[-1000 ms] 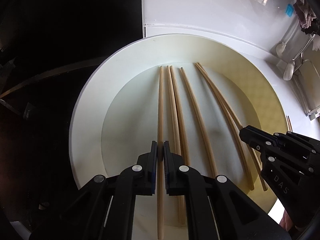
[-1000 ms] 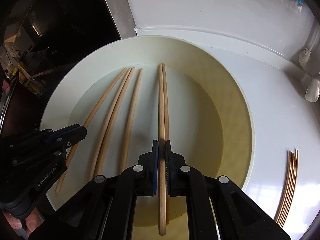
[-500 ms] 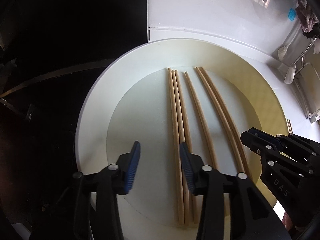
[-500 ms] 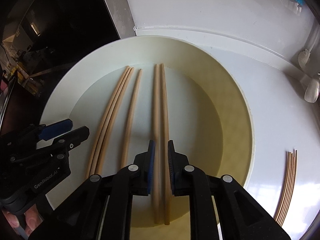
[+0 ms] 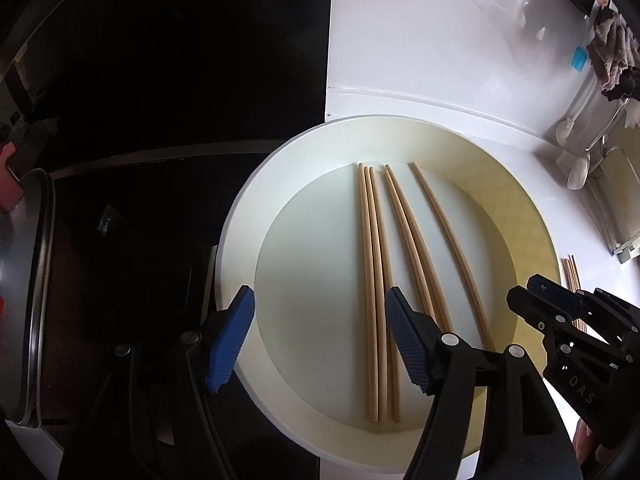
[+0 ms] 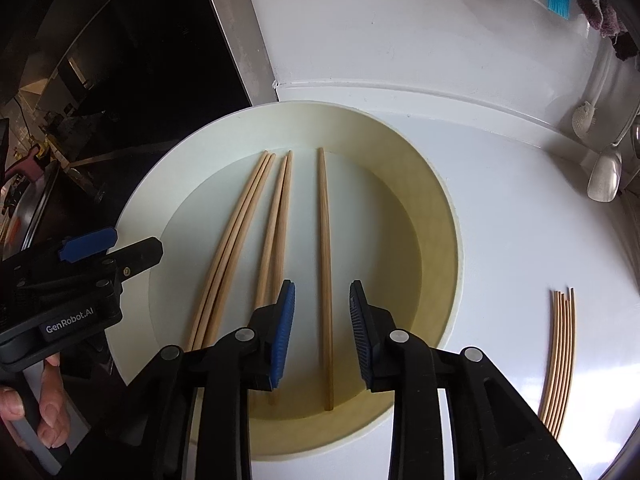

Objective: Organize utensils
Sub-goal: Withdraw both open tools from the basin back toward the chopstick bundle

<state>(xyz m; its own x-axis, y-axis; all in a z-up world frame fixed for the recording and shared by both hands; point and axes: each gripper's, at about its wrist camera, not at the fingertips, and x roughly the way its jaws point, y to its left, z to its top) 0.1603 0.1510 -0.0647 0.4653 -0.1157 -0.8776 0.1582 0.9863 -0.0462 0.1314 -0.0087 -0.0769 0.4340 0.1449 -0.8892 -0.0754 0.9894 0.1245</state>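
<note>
Chopsticks (image 5: 376, 280): six lying flat in the plate (image 5: 240, 248), in left wrist view.
Left tool (image 5: 318, 338): jaws opening, nothing between, over plate's near left.
Right view, right tool (image 6: 322, 332): jaws opening, astride the rightmost chopstick (image 6: 325, 272), not pressing it.
Spare sticks (image 6: 558, 356): on bench (image 6: 512, 216), right.
</note>
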